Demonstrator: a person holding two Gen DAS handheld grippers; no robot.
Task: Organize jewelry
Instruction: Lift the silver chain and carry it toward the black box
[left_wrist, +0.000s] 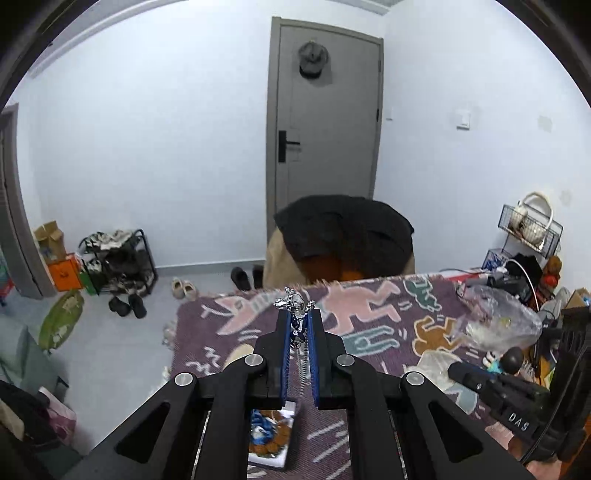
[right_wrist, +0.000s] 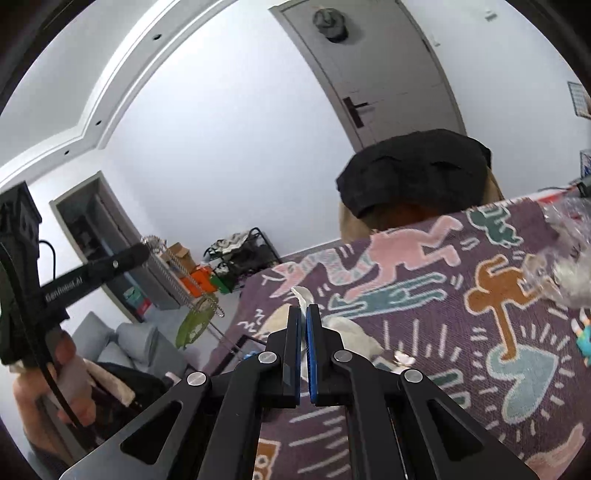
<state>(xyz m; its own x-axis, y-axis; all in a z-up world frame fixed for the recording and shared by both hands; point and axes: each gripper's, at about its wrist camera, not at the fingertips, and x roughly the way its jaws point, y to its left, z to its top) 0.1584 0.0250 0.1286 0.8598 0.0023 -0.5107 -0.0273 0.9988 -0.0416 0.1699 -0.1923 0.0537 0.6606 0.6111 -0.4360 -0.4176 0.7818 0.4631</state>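
Note:
In the left wrist view my left gripper (left_wrist: 297, 314) is shut on a silver necklace (left_wrist: 291, 301). Its shiny ornament sticks out past the tips and its chain runs back between the blue pads. The right wrist view shows the same gripper (right_wrist: 146, 251) raised at the left, held by a hand (right_wrist: 70, 369), with the chain (right_wrist: 173, 275) hanging below it. My right gripper (right_wrist: 303, 310) is shut on the edge of a white pouch (right_wrist: 301, 293); the rest of the pouch hangs toward the purple patterned cloth (right_wrist: 424, 332). Seen from the left, the right gripper (left_wrist: 452, 369) is low at the right.
A crumpled clear plastic bag (left_wrist: 506, 317) and clutter lie on the cloth's right side. A printed box (left_wrist: 269, 439) lies under the left gripper. A chair draped with a black jacket (left_wrist: 343, 229) stands behind the table's far edge, before a grey door (left_wrist: 325, 147).

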